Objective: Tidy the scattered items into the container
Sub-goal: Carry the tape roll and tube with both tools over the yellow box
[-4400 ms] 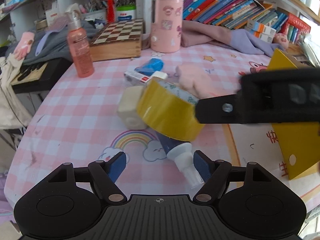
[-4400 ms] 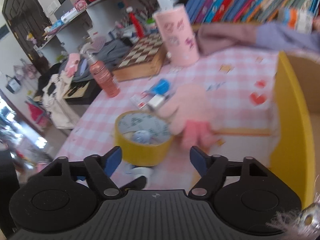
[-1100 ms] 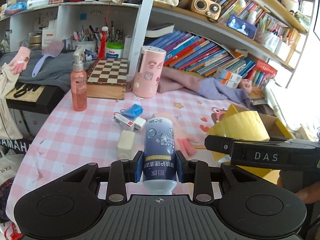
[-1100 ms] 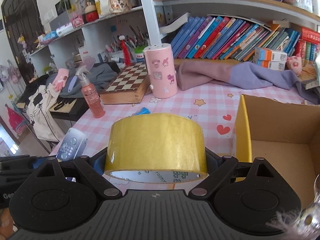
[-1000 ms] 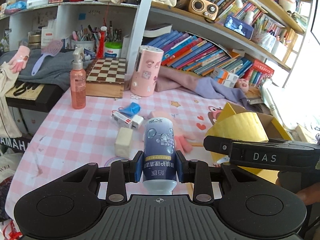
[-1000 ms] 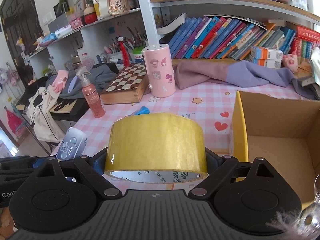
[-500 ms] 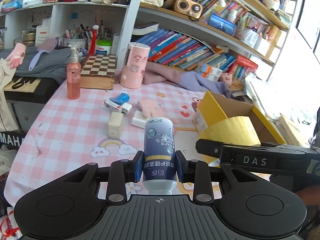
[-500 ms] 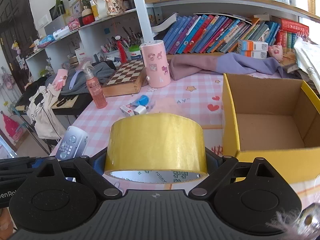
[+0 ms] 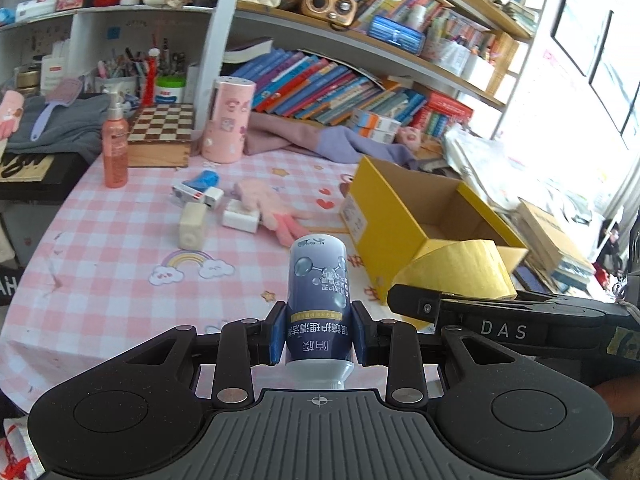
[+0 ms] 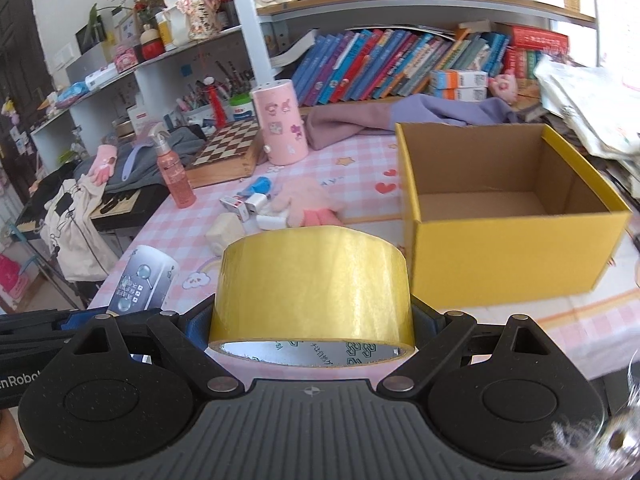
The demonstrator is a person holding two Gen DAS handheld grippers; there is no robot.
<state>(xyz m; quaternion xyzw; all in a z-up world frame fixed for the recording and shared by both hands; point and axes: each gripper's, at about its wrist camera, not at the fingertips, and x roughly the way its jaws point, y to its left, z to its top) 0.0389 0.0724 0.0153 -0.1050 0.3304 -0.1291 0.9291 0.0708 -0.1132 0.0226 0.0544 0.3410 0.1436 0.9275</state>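
Both hands have swung over toward the box since a second ago — it used to sit off at the right edge of each view, now it's much more in front, open top facing up. Grips haven't changed.

Left gripper [image 9: 319,338] is clamped on the bottle [image 9: 319,298], a dark blue one with white print, held cap-end toward the camera, blue pads pressed on both sides. Right gripper [image 10: 312,322] has its jaws spread wide and clamped around the tape [image 10: 312,288], a fat yellow roll with its printed core showing underneath. In the left view the tape [image 9: 460,266] sits just in front of the box's near corner.

Box [image 10: 516,258] is yellow outside, plain cardboard inside, standing on the pink checked table [image 9: 112,248] — nothing in the part of its floor I can see.

Left on the table, in a loose cluster well apart from the box: a pink glove [image 9: 266,206], a cream block [image 9: 192,226], a white block [image 9: 240,218] touching the glove, a small red-and-white carton [image 9: 188,194] and a blue thing [image 9: 204,179] beside it.
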